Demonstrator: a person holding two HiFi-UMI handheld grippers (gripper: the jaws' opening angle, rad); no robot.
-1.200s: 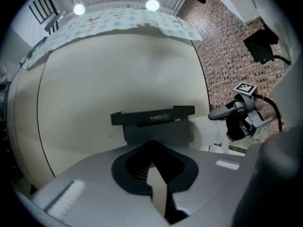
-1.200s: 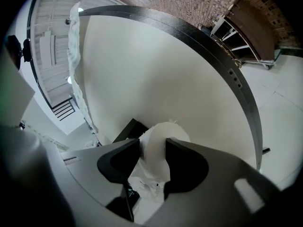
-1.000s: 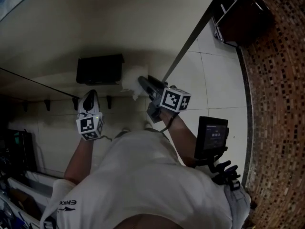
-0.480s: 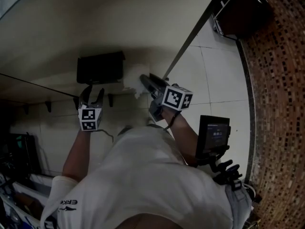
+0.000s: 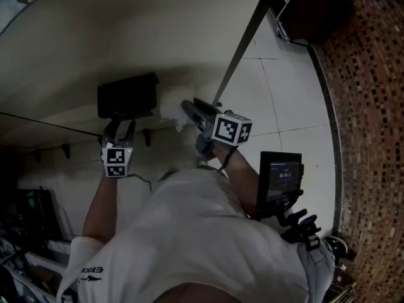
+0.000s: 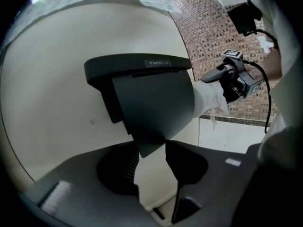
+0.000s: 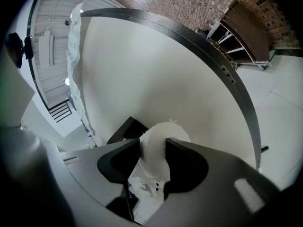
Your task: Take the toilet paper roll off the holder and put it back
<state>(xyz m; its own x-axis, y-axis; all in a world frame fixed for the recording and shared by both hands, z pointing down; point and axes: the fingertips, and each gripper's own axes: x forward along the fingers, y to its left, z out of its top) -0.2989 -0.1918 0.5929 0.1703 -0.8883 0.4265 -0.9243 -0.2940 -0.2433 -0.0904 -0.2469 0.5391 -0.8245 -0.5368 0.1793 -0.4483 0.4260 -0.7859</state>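
The white toilet paper roll [image 5: 170,111] sticks out at the right end of the black wall holder [image 5: 126,96]. My right gripper [image 5: 188,110] is shut on the roll [image 7: 158,145], with the pads pressing its sides and a torn sheet hanging below. In the right gripper view the holder [image 7: 124,128] shows just behind the roll. My left gripper [image 5: 120,126] is open right under the holder. In the left gripper view the lower corner of the holder's cover flap [image 6: 151,103] hangs between the spread jaws without touching them. The roll [image 6: 208,98] and right gripper [image 6: 222,77] show to its right.
A dark metal rail [image 5: 243,43] runs up the pale wall right of the roll. Small hooks [image 5: 146,136] sit on the wall under the holder. A black screen device [image 5: 281,178] hangs at the person's hip. A dark cabinet [image 5: 312,8] and brick-patterned surface [image 5: 366,106] lie to the right.
My left gripper has opened from shut and moved up to the underside of the holder. The right gripper has stayed on the roll.
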